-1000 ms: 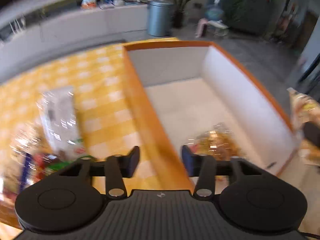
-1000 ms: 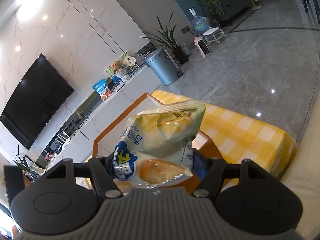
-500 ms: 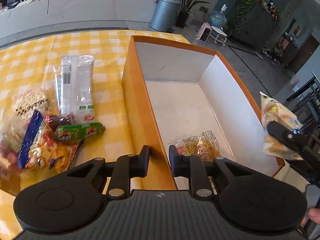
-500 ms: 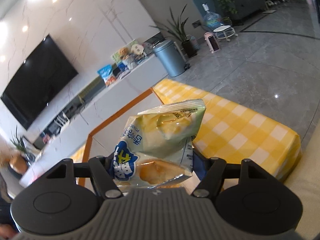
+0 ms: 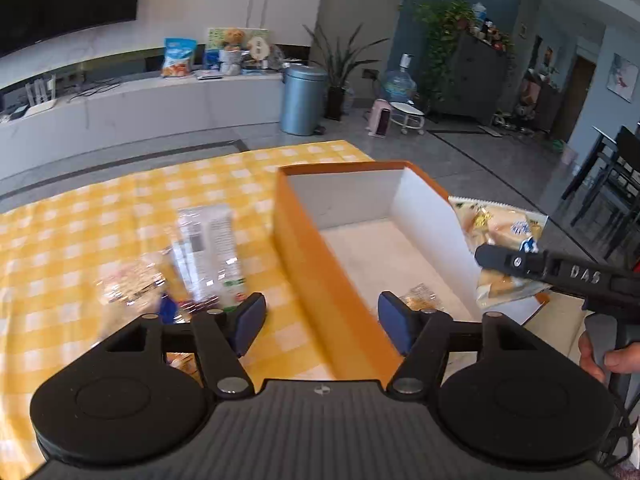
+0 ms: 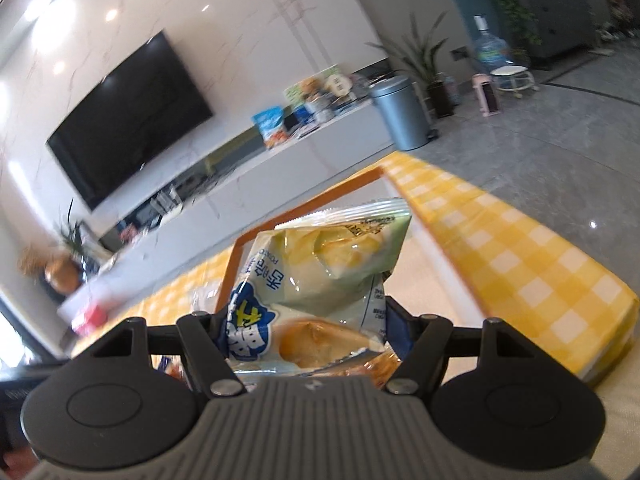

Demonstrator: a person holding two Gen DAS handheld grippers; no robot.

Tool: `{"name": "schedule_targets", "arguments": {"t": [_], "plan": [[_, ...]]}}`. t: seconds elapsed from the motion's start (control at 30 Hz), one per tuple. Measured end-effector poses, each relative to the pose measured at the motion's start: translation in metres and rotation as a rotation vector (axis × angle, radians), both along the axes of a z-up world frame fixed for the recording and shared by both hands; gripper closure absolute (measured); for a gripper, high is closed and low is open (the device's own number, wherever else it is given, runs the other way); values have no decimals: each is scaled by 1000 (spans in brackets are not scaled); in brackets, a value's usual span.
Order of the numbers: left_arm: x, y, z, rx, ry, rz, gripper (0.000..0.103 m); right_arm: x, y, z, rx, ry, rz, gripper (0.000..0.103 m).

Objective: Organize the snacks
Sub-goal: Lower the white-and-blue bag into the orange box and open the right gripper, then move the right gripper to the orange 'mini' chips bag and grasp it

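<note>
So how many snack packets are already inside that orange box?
1. A small clear packet lies on the floor of the orange box, at its near end. The left gripper hides that corner partly, so another could be hidden there.

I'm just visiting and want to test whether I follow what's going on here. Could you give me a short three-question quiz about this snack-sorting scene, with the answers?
1. True or false: the right gripper holds a pale green chip bag.
2. What already lies inside the orange box?
A. a small clear snack packet
B. a drink can
C. nothing
3. Fill in: the left gripper has ____ between its fingers.

Key
1. True; its pads press on the bag's sides.
2. A; the small clear snack packet lies on the box floor.
3. Nothing; its jaws are opening, above the box's near wall.
</note>
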State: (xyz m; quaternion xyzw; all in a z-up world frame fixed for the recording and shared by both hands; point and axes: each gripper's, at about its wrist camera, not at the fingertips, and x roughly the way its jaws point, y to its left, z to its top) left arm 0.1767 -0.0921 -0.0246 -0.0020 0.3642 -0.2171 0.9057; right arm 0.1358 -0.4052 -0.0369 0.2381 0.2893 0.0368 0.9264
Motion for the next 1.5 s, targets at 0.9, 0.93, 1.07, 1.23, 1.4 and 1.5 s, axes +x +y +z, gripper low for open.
{"name": "schedule_targets", "arguments": {"t": [0.9,0.93,1.07,1.23,1.4,1.5], "plan": [[5,68,0,31,25,179,24,5,20,-2,-51,-20,-25,3],[6,76,1,30,28,207,24,0,19,-1,-47,-31,-34,3],[4,109,7,36,25,286,23,-8,24,22,-65,-91,-56,3],[-4,141,5,42,-2,334,20,-21,55,52,-81,-186,-1,3],[-4,160,-8,63,-4,367,20,-14,113,57,-165,-119,83,3],[-1,174,-18,16,29,374,20,-7,148,46,-177,-73,141,3]]}}
